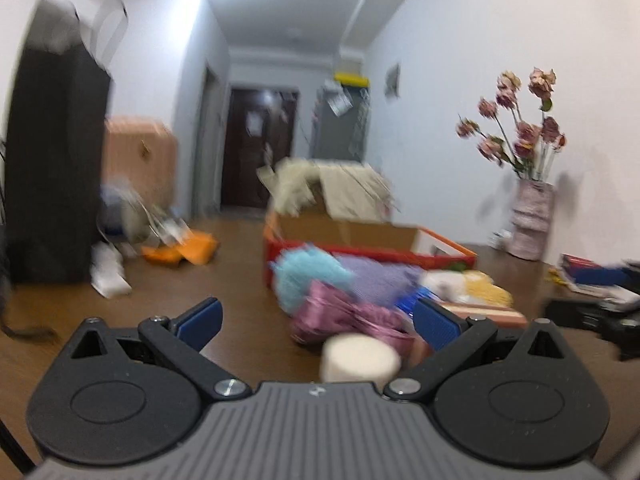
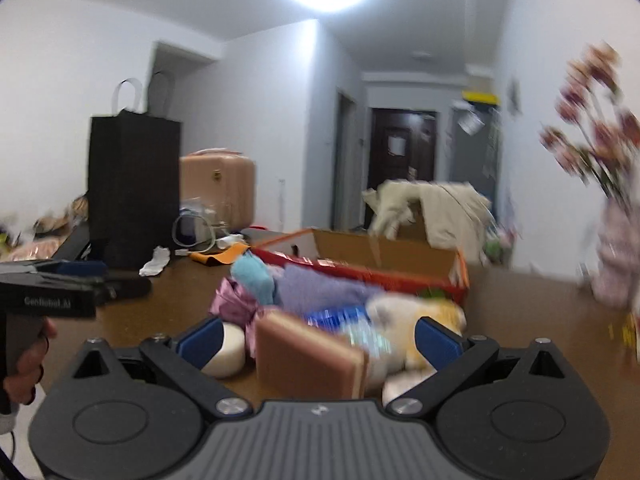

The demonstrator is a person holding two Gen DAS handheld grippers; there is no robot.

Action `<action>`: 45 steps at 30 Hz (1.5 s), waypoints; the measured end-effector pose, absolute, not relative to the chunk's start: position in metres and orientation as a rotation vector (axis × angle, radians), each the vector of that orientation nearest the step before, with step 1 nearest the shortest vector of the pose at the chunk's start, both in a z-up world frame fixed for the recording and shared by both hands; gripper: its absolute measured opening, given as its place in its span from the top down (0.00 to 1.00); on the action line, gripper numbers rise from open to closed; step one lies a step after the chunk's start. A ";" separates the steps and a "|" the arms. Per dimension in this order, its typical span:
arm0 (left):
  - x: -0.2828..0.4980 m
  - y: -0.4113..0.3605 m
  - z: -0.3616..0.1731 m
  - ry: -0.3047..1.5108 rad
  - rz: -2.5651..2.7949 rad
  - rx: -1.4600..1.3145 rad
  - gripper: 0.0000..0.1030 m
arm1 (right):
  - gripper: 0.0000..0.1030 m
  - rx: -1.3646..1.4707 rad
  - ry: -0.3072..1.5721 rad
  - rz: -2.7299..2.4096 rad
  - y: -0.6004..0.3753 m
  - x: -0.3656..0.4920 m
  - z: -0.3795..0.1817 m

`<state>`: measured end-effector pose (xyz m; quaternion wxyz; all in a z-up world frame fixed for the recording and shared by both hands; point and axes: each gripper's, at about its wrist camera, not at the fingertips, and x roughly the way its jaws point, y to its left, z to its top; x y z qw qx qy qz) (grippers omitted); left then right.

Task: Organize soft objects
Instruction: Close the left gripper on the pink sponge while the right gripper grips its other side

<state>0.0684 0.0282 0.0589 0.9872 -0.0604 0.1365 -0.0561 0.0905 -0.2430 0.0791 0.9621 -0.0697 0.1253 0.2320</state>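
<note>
Left wrist view: my left gripper (image 1: 316,320) has its blue-padded fingers (image 1: 202,318) spread wide with nothing between them. Just beyond them a cream round pad (image 1: 360,360) rests on the brown bench (image 1: 224,288). The landmark for all positions is the red-sided cardboard box (image 1: 360,252), which stands open on the bench.

Soft objects: they lie heaped against the near side of the box. A teal fluffy piece (image 1: 308,276) touches the box wall; a lilac cloth (image 1: 376,280) lies beside it; a pink shiny bundle (image 1: 344,316) sits nearer to me than both; a yellow plush (image 1: 486,288) lies at the heap's right end. Motion blur hides finer detail.

Right wrist view: my right gripper (image 2: 318,338) is likewise fully parted and empty. A brown padded block (image 2: 308,360) stands between its fingers (image 2: 436,346) but touches neither. The box (image 2: 360,276) lies beyond the heap.

Surroundings: a vase of dried flowers (image 1: 530,220) stands right of the box; a black paper bag (image 2: 134,188) stands well left of it; beige cloth (image 2: 432,208) drapes a carton behind it. A person's hand (image 2: 24,364) holds the other gripper's handle at the frame's left edge.
</note>
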 end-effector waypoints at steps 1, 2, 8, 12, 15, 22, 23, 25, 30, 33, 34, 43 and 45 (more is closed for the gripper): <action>0.073 0.028 0.057 0.306 -0.131 -0.145 0.00 | 0.11 -0.188 0.269 0.484 -0.237 0.102 0.081; 0.079 0.026 0.054 0.336 -0.147 -0.169 0.00 | 0.16 -0.222 0.300 0.490 -0.232 0.114 0.080; 0.090 0.011 0.049 0.298 -0.205 -0.124 0.08 | 0.22 -0.128 0.416 0.523 -0.232 0.145 0.053; 0.112 -0.007 0.049 0.325 -0.332 -0.101 0.28 | 0.34 -0.033 0.440 0.504 -0.246 0.139 0.035; 0.133 -0.020 0.045 0.379 -0.382 -0.112 0.35 | 0.59 0.025 0.453 0.486 -0.256 0.142 0.028; 0.141 -0.032 0.039 0.390 -0.478 -0.112 0.50 | 0.66 0.104 0.455 0.518 -0.266 0.149 0.032; 0.137 -0.031 0.042 0.382 -0.481 -0.106 0.52 | 0.67 0.108 0.447 0.522 -0.267 0.146 0.036; 0.123 -0.027 0.050 0.393 -0.507 -0.100 0.53 | 0.68 0.148 0.456 0.542 -0.274 0.137 0.047; 0.105 -0.010 0.066 0.540 -0.529 -0.213 0.53 | 0.70 0.273 0.568 0.631 -0.288 0.120 0.061; 0.117 -0.011 0.060 0.578 -0.518 -0.233 0.53 | 0.69 0.251 0.608 0.606 -0.284 0.127 0.053; 0.124 -0.015 0.056 0.595 -0.504 -0.231 0.53 | 0.68 0.260 0.626 0.593 -0.282 0.134 0.047; 0.148 -0.012 0.030 0.662 -0.443 -0.247 0.50 | 0.68 0.308 0.635 0.524 -0.287 0.163 0.025; 0.144 -0.010 0.030 0.660 -0.452 -0.250 0.50 | 0.68 0.309 0.635 0.531 -0.287 0.161 0.026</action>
